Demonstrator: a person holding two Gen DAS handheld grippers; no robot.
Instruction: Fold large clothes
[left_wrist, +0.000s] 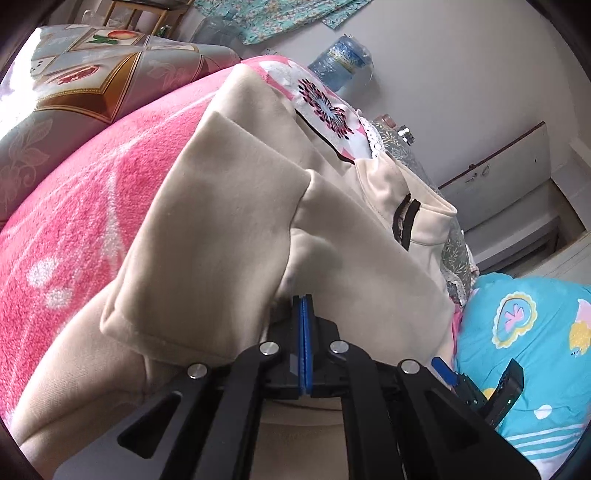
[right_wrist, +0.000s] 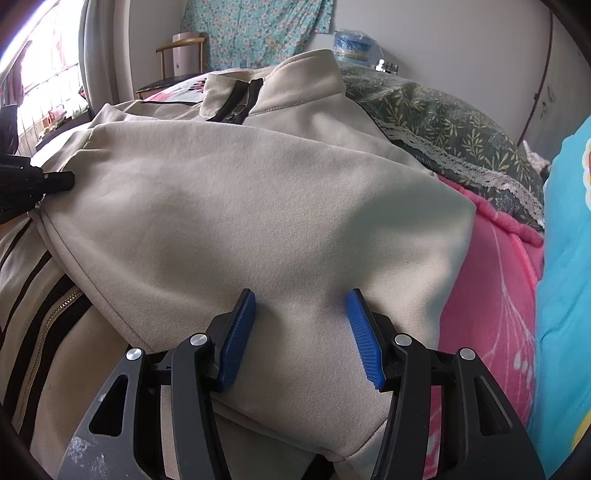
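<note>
A beige zip-up jacket (left_wrist: 229, 229) with a stand collar (right_wrist: 295, 85) and black stripes lies on a pink blanket (left_wrist: 74, 206). Its sleeves are folded across the body. My left gripper (left_wrist: 305, 301) is shut, its blue pads pressed together at a fold of the jacket fabric; it also shows at the left edge of the right wrist view (right_wrist: 55, 182). My right gripper (right_wrist: 301, 302) is open, its blue pads (right_wrist: 240, 332) resting on the folded sleeve (right_wrist: 258, 221), fabric between them. In the left wrist view the right gripper (left_wrist: 476, 384) shows at the lower right.
A blue patterned quilt (left_wrist: 535, 332) lies to the right of the jacket. A green leafy pillow with lace trim (right_wrist: 443, 122) sits behind it. A wooden chair (right_wrist: 177, 62) and a water jug (left_wrist: 343, 59) stand by the far wall.
</note>
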